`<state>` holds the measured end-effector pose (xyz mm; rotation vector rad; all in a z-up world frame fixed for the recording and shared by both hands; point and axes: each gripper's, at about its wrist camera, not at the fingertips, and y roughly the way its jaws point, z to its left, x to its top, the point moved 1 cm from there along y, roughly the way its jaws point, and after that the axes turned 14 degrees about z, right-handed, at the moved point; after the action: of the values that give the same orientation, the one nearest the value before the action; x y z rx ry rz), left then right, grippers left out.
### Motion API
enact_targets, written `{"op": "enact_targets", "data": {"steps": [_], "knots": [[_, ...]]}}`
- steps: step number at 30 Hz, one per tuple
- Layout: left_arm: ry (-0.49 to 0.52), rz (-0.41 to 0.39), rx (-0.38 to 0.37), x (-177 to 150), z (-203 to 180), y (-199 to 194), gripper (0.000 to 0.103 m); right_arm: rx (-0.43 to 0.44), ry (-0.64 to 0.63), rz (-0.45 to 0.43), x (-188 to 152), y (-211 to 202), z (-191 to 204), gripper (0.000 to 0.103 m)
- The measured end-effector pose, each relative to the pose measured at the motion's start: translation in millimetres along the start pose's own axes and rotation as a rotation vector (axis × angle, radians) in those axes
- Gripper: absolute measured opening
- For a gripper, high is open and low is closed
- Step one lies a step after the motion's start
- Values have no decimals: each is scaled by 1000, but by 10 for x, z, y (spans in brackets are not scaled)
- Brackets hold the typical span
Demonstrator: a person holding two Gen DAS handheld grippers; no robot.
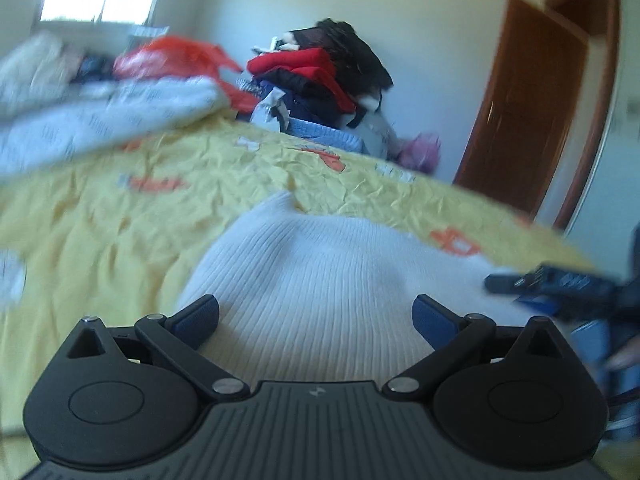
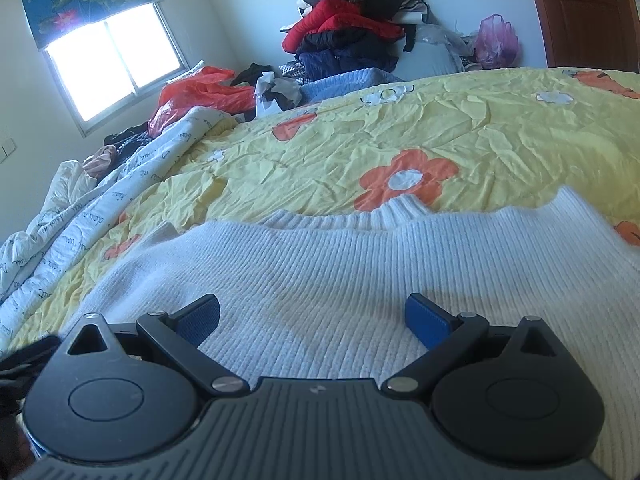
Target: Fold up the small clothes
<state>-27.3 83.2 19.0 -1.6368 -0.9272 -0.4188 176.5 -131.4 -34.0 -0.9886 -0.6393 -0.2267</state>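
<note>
A white ribbed knit sweater (image 1: 320,276) lies spread on the yellow flowered bedsheet (image 1: 100,220). My left gripper (image 1: 316,320) hovers low over it, open, with nothing between its blue pads. In the right wrist view the same sweater (image 2: 320,264) fills the foreground, its collar (image 2: 384,212) toward the far side. My right gripper (image 2: 312,320) is open above the sweater's body, holding nothing. The right gripper (image 1: 560,284) shows blurred at the right edge of the left wrist view.
A white printed quilt (image 2: 80,216) lies bunched along the bed's left side. A pile of red, black and navy clothes (image 2: 352,28) stands at the far wall, with an orange plastic bag (image 2: 200,88) and a pink bag (image 2: 496,40). A wooden door (image 1: 520,112) stands right.
</note>
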Motion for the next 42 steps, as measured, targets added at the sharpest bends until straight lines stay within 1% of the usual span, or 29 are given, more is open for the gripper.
{"op": "enact_targets", "data": {"steps": [1,3,4,6,7,10,12,14,17,20,21,22,23,24,26,27,28,30,32,33,36,38,39,40,41,42], "knots": [[-37,-1,-19,-21,78,-65,103,0,-1,0,1,0,1,100],[-100,-7,-16,-43,184,-159,103,-2,-3,2,-1,2,9,101],[-148,-23,-6,-53,252,-215,103,-1,-3,2,1,1,9,101],[-244,-37,-29,-64,404,-285,103,2,-1,2,1,-2,5,101],[-300,-27,-51,-71,488,-293,103,2,-1,1,1,-3,5,101],[-465,68,-115,-86,707,-181,103,2,-1,1,-1,-4,6,101],[-542,96,-156,-116,787,-120,103,2,-1,1,-2,-5,7,101],[-566,86,-173,-131,770,-107,103,2,-1,1,-1,-6,5,101],[-557,97,-190,-120,688,-43,103,2,-1,1,-2,-7,4,101],[-556,68,-149,-115,629,3,102,3,-1,1,-2,-8,4,101],[-563,60,-130,-106,626,18,84,3,-1,1,-2,-8,3,101],[-561,72,-107,-86,619,50,52,4,0,1,-2,-9,3,101],[-552,103,-57,-58,618,102,43,5,0,0,-3,-11,3,101],[-539,111,-37,-49,620,117,38,5,0,0,-4,-15,4,101],[-523,115,-32,-33,606,87,36,8,2,-1,-5,-17,3,102],[-510,109,-25,-25,583,67,33,10,3,-2,-5,-19,3,102],[-487,100,-6,-12,538,45,31,12,4,-2,-3,-20,3,102],[-411,74,50,25,367,-15,29,16,7,-3,0,-22,-1,102],[-279,15,84,49,74,-119,28,21,10,-4,1,-24,-5,102],[-217,-11,83,44,-81,-167,28,23,12,-5,-1,-25,-9,102],[21,-63,60,-28,-631,-252,27,47,40,-14,2,-40,-56,102],[144,-65,23,-148,-890,-218,19,96,92,-35,-5,-73,-144,102],[191,-39,-9,-217,-981,-165,7,129,116,-46,-9,-95,-202,102],[226,16,-54,-284,-1053,-80,6,160,138,-57,-15,-116,-254,102],[243,69,-70,-359,-1104,11,6,190,157,-68,-25,-137,-301,102],[252,112,-65,-433,-1135,98,6,214,167,-79,-34,-155,-333,102]]}}
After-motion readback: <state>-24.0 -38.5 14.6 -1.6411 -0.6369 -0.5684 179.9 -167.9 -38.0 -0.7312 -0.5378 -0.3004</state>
